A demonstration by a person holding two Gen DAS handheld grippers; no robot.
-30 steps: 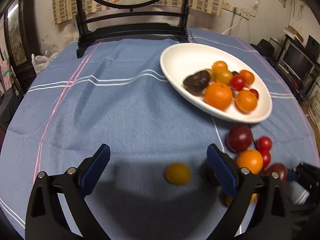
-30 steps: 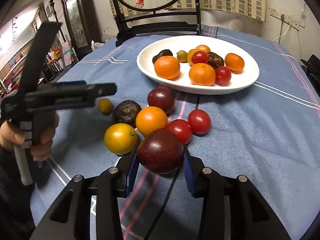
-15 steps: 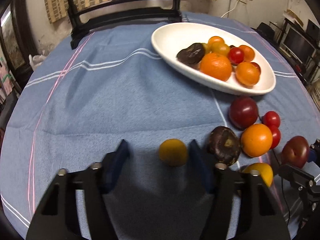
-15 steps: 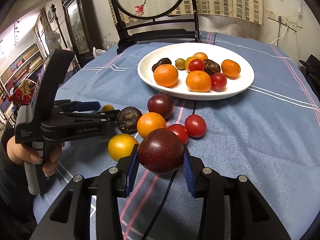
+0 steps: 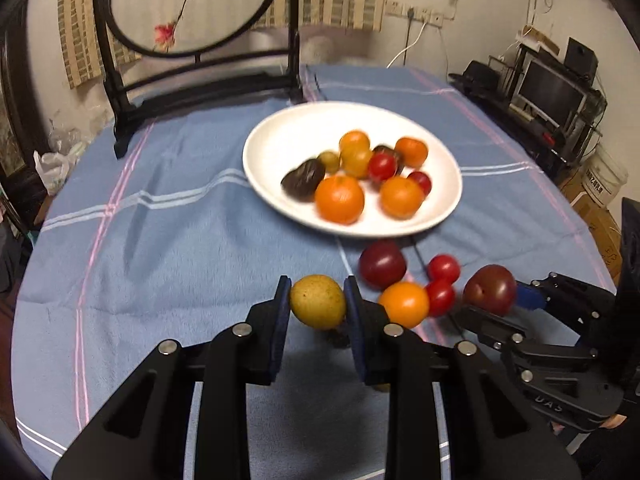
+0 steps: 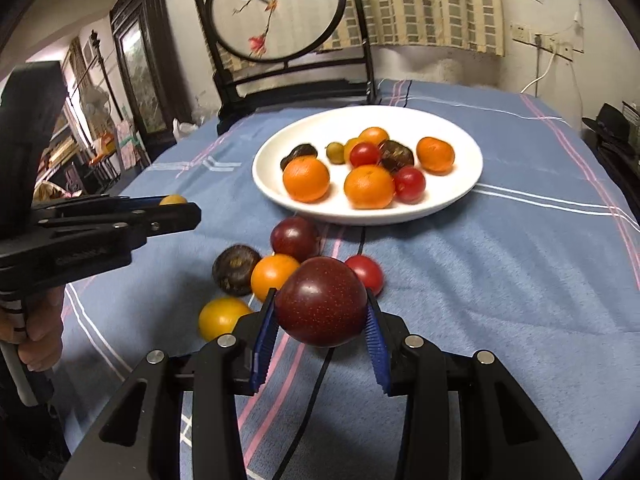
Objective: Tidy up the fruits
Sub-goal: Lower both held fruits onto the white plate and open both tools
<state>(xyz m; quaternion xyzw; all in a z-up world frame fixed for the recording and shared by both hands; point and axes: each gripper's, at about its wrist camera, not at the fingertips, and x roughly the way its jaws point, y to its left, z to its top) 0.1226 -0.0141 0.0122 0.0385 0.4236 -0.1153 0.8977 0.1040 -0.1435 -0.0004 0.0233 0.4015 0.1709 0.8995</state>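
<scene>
Plainly, both claws are loaded and the white plate [image 5: 280, 196] lies ahead of each, farther across the blue-clothed surface [image 5: 168, 248]. The left claw [image 5: 317, 305] is clamped on a small yellow fruit [image 5: 317, 301], held clear of the cloth; the plate sits forward and a little to its right. The right claw [image 6: 320, 312] is clamped on a dark red plum [image 6: 321, 301], with the plate almost straight ahead, beyond the loose fruit [image 6: 276, 272] lying between. Neither claw looks clearly nearer. Both held fruits are roundish, so no long axis matters, though the yellow one looks slightly wider across the pads. The plate's near-left portion appears free for dropping.
</scene>
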